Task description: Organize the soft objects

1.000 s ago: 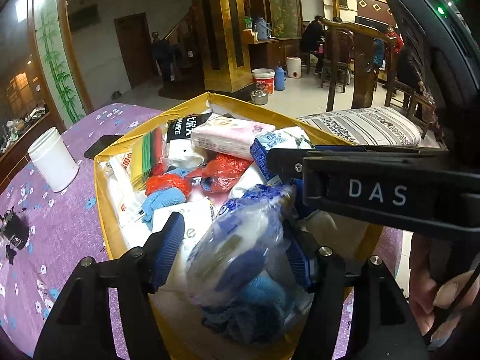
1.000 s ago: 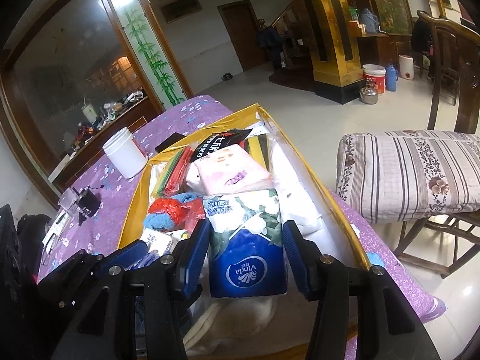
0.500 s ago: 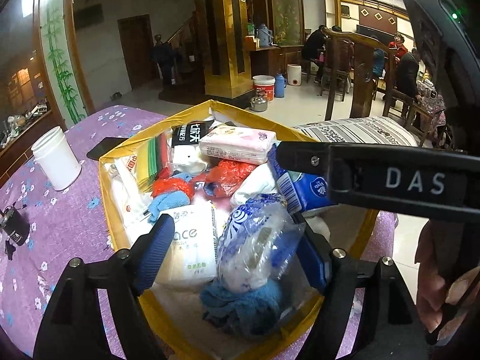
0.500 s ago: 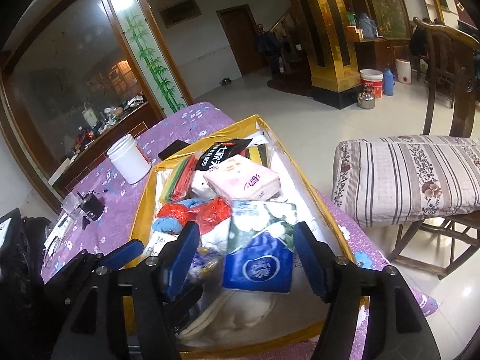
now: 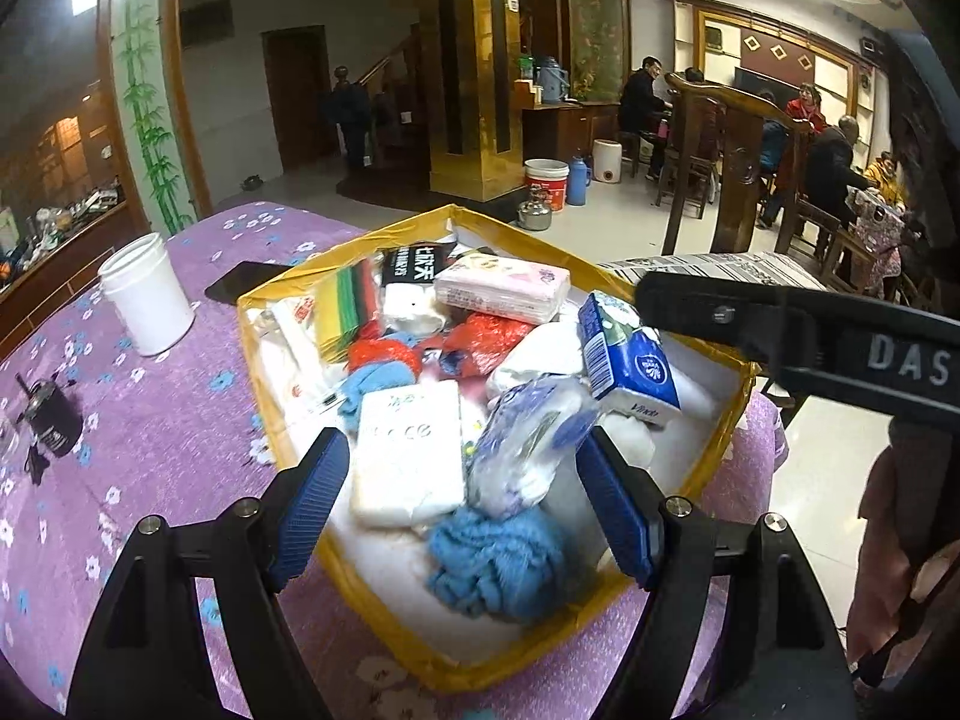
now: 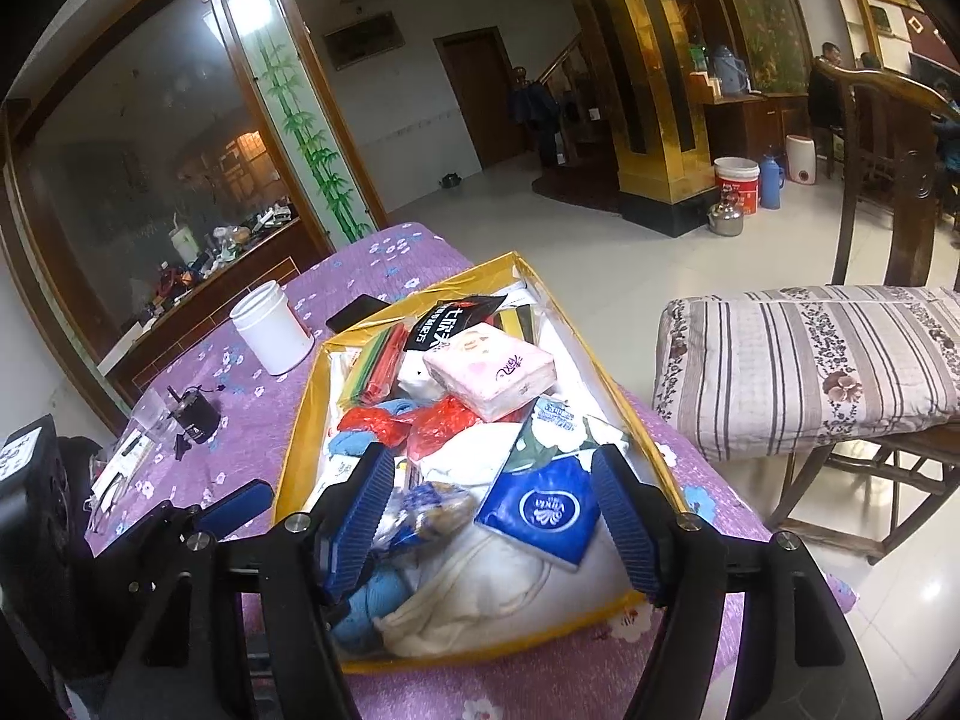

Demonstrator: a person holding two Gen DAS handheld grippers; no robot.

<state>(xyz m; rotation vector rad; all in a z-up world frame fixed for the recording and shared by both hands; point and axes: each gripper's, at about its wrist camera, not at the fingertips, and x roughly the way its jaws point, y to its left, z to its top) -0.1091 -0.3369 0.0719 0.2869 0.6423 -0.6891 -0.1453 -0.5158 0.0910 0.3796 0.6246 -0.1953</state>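
Observation:
A yellow-rimmed box on the purple table holds soft goods: a pink tissue pack, a blue Vinda tissue pack, a white wipes pack, a clear blue-printed bag, a blue cloth and red plastic bags. My left gripper is open and empty above the box's near end. My right gripper is open and empty, above the Vinda pack.
A white jar, a black phone and a small black device lie on the purple flowered tablecloth left of the box. A striped cushioned chair stands right of the table.
Both grippers opened and drew back. The left let go of the clear blue-printed bag, the right let go of the Vinda pack; both now lie in the box.

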